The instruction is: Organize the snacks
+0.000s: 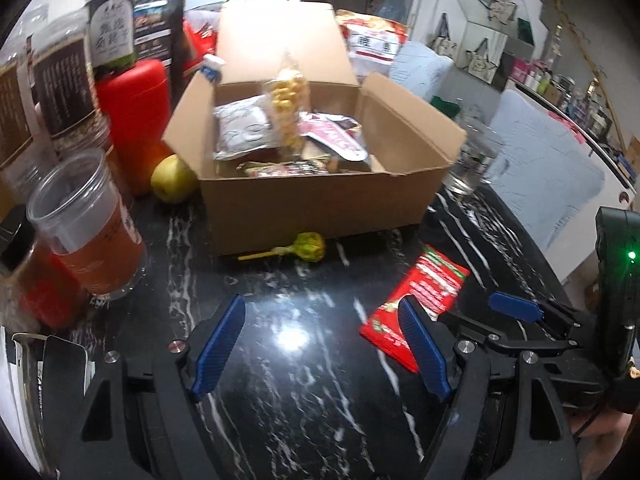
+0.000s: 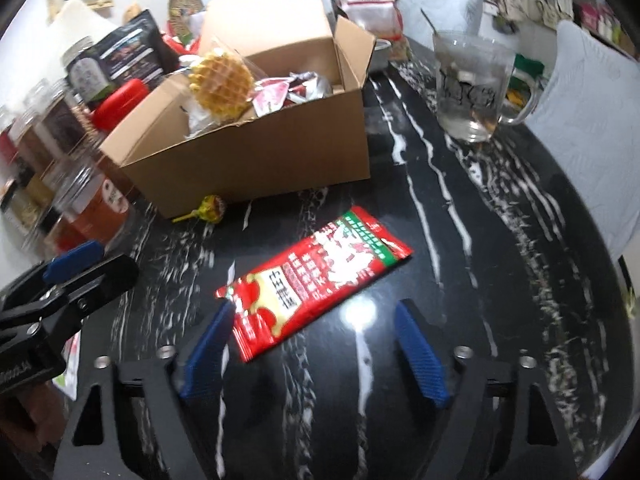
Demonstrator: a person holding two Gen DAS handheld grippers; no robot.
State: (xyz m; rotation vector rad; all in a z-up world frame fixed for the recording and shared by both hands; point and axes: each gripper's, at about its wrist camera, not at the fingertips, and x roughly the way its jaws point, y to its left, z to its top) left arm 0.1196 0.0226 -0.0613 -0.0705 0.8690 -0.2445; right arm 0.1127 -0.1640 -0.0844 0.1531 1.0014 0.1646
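Both grippers hover over the black marble worktop (image 2: 460, 208), jaws spread wide and holding nothing. Seen from the right wrist, the right gripper (image 2: 314, 350) frames the near end of a red snack packet (image 2: 316, 278) lying flat on the stone, one blue finger (image 2: 208, 350) just beside the packet's lower corner. In the left wrist view, the left gripper (image 1: 320, 350) has the same packet at 2 o'clock, its right finger overlapping it. At 12 o'clock from the left gripper, a wrapped yellow lollipop (image 1: 306, 248) lies against the front of an open cardboard box (image 1: 312, 204) already stocked with snacks. A glass mug (image 2: 474, 88) stands at 1 o'clock from the right gripper; jars (image 1: 86, 224) crowd 10 o'clock in the left wrist view.
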